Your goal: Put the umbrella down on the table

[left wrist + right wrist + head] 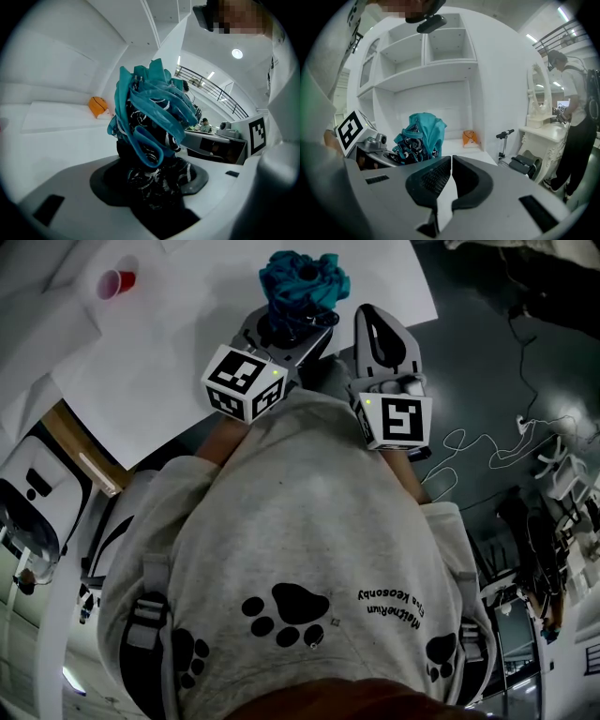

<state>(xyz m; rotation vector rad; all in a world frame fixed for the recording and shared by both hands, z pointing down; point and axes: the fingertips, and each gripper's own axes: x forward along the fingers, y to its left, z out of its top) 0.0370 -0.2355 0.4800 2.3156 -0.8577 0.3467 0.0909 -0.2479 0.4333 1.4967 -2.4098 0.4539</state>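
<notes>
Umbrella [150, 117] stands gripped between jaws of left tongs [149, 185].

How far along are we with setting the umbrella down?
Done: the folded teal umbrella is gripped and sits above the white table. In hand: the left tongs are clamped on its dark lower end, while the right tongs are shut and empty beside it. Left: lower it onto the table and let go.

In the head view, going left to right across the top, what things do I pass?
red cup → umbrella → right gripper → white cable on the floor
</notes>
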